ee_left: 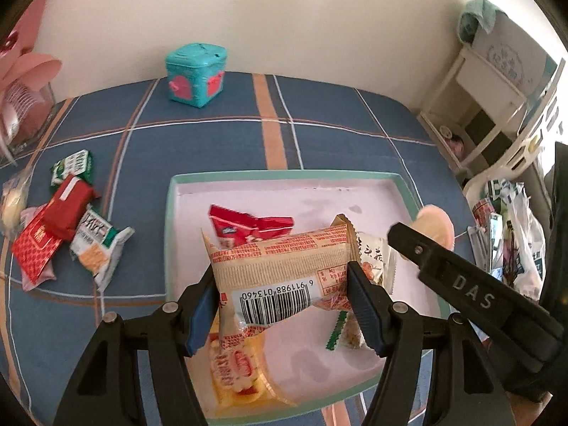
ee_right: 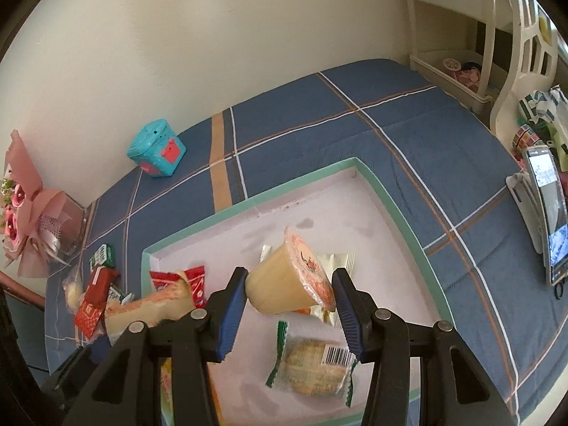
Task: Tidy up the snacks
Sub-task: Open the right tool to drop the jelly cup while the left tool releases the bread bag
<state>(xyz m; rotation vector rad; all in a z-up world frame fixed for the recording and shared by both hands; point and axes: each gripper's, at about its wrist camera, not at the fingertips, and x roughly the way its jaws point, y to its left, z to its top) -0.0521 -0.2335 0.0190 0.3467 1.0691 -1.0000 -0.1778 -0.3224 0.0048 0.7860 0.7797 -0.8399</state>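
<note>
My left gripper (ee_left: 282, 293) is shut on a beige snack packet with a barcode (ee_left: 280, 273), held above the green-rimmed white tray (ee_left: 284, 176). My right gripper (ee_right: 289, 294) is shut on a yellow jelly cup with an orange foil lid (ee_right: 287, 284), held over the same tray (ee_right: 397, 209); the cup's lid also shows in the left wrist view (ee_left: 435, 225). In the tray lie a red packet (ee_left: 248, 227), a green-edged biscuit packet (ee_right: 312, 358) and a yellow packet (ee_left: 238, 365). A pile of loose snacks (ee_left: 67, 223) lies on the blue cloth left of the tray.
A teal toy box (ee_left: 195, 74) stands near the wall. A pink flower bouquet (ee_right: 28, 213) is at the far left. A phone on a stand (ee_right: 546, 213) sits at the right edge. White shelves (ee_left: 486, 106) and bags stand beyond the table's right side.
</note>
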